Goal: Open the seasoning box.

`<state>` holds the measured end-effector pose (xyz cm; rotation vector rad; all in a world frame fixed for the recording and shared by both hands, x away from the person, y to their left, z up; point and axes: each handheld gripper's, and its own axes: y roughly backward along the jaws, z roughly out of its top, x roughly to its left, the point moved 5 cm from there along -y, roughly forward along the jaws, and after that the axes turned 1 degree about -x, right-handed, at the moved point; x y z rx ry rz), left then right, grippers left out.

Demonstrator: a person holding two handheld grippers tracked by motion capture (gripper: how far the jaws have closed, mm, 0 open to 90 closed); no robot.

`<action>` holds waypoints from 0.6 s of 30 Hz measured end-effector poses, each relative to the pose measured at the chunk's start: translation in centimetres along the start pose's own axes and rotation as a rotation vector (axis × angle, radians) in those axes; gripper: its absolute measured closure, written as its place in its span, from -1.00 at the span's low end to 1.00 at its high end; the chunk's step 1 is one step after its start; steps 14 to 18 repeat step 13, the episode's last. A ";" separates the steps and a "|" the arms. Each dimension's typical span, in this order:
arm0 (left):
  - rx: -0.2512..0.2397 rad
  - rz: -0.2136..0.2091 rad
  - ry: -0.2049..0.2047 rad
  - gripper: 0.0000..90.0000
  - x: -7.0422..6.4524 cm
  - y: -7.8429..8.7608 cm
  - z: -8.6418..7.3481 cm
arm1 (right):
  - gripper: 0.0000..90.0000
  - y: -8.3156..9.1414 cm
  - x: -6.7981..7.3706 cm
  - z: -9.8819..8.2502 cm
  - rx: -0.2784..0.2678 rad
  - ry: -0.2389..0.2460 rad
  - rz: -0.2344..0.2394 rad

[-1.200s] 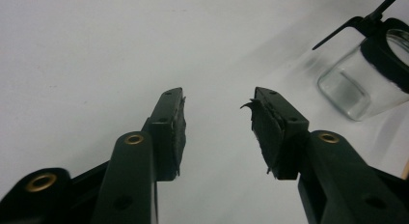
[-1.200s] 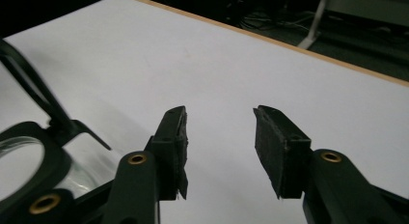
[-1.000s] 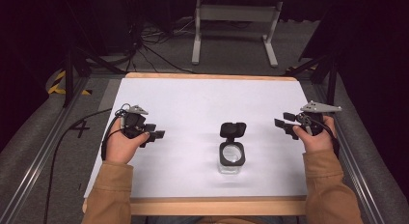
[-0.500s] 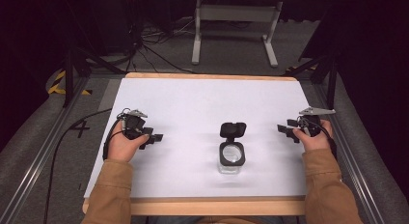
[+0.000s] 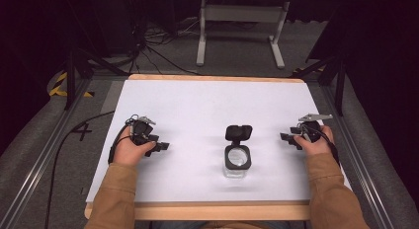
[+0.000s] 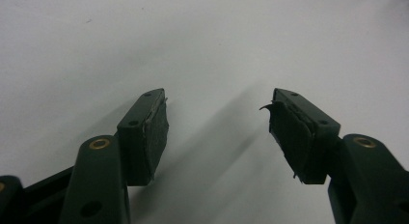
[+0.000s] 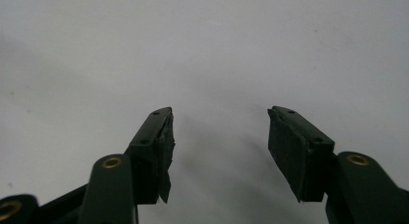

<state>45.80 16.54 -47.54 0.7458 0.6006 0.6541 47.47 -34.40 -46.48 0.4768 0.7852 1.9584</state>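
Observation:
A small clear jar (image 5: 237,162) with a black flip lid swung open toward the back stands on the white table (image 5: 207,105), a little right of the middle. My left gripper (image 5: 160,146) rests low at the table's left, pointing right toward the jar and well apart from it. In the left gripper view its jaws (image 6: 218,122) stand open over bare white surface. At the right, my right gripper (image 5: 288,138) points left toward the jar, also apart from it. The right gripper view has the jaws (image 7: 219,137) open with nothing between them.
A wooden strip (image 5: 212,209) edges the table's front. Metal rails (image 5: 44,160) run along both sides. A white stand (image 5: 242,29) and cables (image 5: 148,46) lie on the floor beyond the far edge. A cable (image 5: 64,145) trails off the left side.
Both hands have drawn slightly toward the person and lower onto the table. The jar has not moved.

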 end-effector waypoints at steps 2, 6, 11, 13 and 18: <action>0.007 0.005 -0.009 -0.13 0.0 0.0 0.0 | -0.06 -0.2 0.3 -0.1 0.009 0.000 0.005; 0.004 0.018 -0.026 -0.13 -0.1 0.0 0.1 | -0.07 -0.6 0.6 -0.2 0.025 0.022 -0.002; -0.017 0.007 -0.034 -0.14 -0.5 0.4 0.5 | -0.09 -0.5 0.8 0.0 0.016 0.027 0.007; -0.026 0.009 -0.038 -0.14 -0.6 0.5 0.6 | -0.09 -0.2 0.9 0.3 -0.001 0.026 0.019; -0.026 0.009 -0.038 -0.14 -0.6 0.5 0.6 | -0.09 -0.2 0.9 0.3 -0.001 0.026 0.019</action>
